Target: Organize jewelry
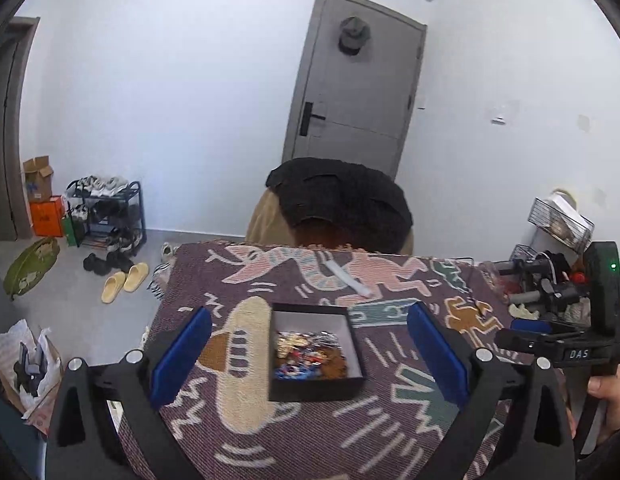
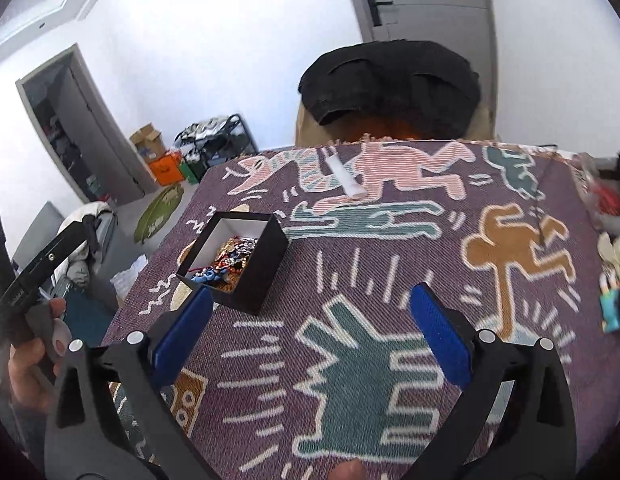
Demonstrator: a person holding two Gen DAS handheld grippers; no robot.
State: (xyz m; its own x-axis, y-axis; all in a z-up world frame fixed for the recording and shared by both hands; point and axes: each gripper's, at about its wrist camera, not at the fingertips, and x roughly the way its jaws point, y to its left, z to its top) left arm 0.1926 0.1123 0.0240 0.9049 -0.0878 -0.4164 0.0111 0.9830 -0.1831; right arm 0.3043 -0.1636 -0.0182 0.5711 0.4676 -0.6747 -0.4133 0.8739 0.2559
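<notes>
A small black box point(image 1: 316, 390) with a white lining stands open on the patterned cloth, holding a heap of mixed jewelry point(image 1: 307, 354). My left gripper point(image 1: 310, 320) is open and empty, its blue pads on either side of the box and above it. In the right wrist view the same box point(image 2: 265, 268) and its jewelry point(image 2: 229, 260) sit to the left, just beyond my left blue pad. My right gripper point(image 2: 312, 306) is open and empty over the bare cloth to the right of the box.
A purple cloth point(image 2: 390, 280) with figure patterns covers the table. A white paper strip point(image 1: 348, 278) lies at its far side. A chair draped with black clothing point(image 1: 342, 200) stands behind. Cluttered items point(image 1: 550, 280) sit at the right edge. The other hand-held gripper point(image 1: 582, 344) shows at right.
</notes>
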